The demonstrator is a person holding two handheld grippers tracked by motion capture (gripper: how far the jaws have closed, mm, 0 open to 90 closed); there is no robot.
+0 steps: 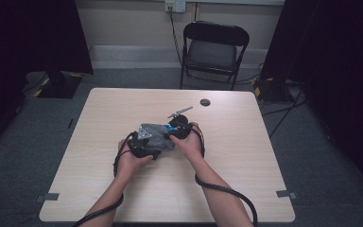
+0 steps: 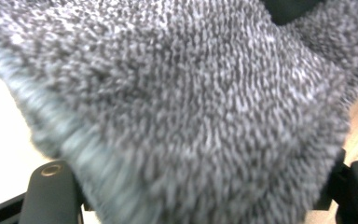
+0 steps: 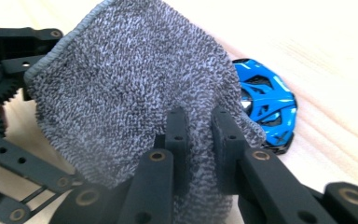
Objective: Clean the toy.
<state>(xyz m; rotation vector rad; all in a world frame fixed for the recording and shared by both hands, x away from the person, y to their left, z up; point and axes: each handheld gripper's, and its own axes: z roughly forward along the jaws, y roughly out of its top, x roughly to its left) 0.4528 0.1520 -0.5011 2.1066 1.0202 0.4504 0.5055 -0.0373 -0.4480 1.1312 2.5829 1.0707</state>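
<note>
**Grey cloth held between 2 grippers above a blue toy**

High view: A person stands at the near edge of the table (image 1: 99, 198), both forearms reaching to its middle. The left gripper (image 1: 142, 147) and right gripper (image 1: 178, 130) sit close together with the grey cloth (image 1: 157, 136) bunched between them, near the table's centre. Holding it from 2 sides looks meant to keep it spread, not dropped in a heap.

Left gripper view: The cloth (image 2: 186, 107) hangs right across the lens, its hemmed edge running down the left side. The jaws stand wide apart at the bottom corners with cloth between them; whether their pads press on it I cannot tell.

Right gripper view: The right gripper (image 3: 198, 135) has its jaws drawn nearly together, pinching a fold of the cloth (image 3: 126, 93). A blue toy (image 3: 265, 105) lies on the table just behind the cloth, partly covered. The pinch probably serves to drape or wipe it.
</note>
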